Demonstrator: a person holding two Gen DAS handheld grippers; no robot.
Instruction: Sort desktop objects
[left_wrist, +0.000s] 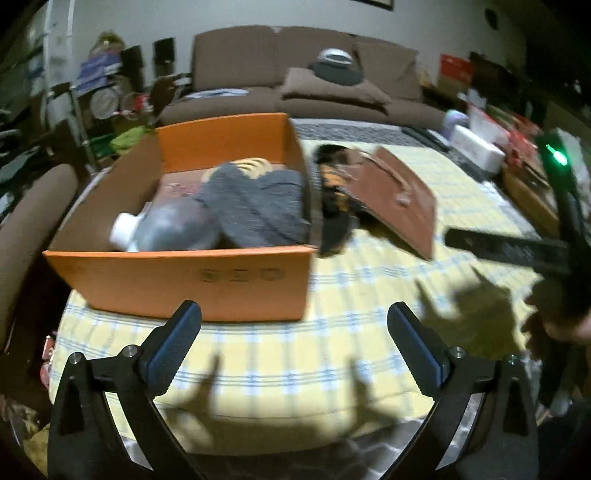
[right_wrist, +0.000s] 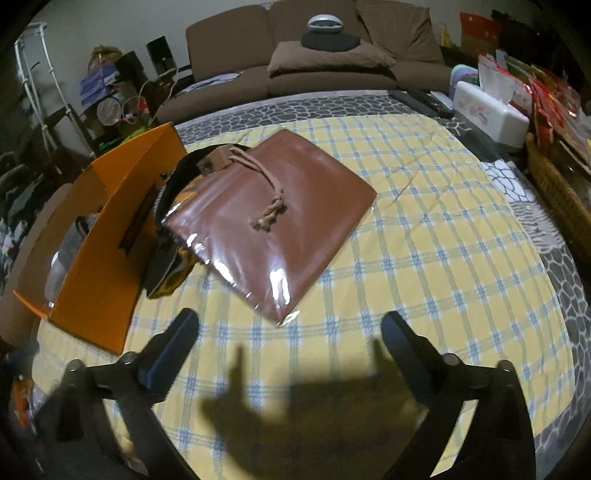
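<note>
Both grippers, left (left_wrist: 294, 314) and right (right_wrist: 290, 323), spread wide with nothing between the fingers, above the yellow checked tablecloth (right_wrist: 424, 229). The flat brown leather pouch (right_wrist: 273, 218) lies mid-table, propped on a black-and-orange item (left_wrist: 332, 206) beside the orange cardboard box (left_wrist: 177, 280), which holds grey knitwear (left_wrist: 258, 206) and a white-capped bottle (left_wrist: 162, 229).

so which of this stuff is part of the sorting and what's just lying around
Part of the job:
- orange box
- grey cloth and bottle inside it
- brown pouch
- black and orange item beside the box

Just lying about:
- tissue box
- sofa
- wicker basket
</note>
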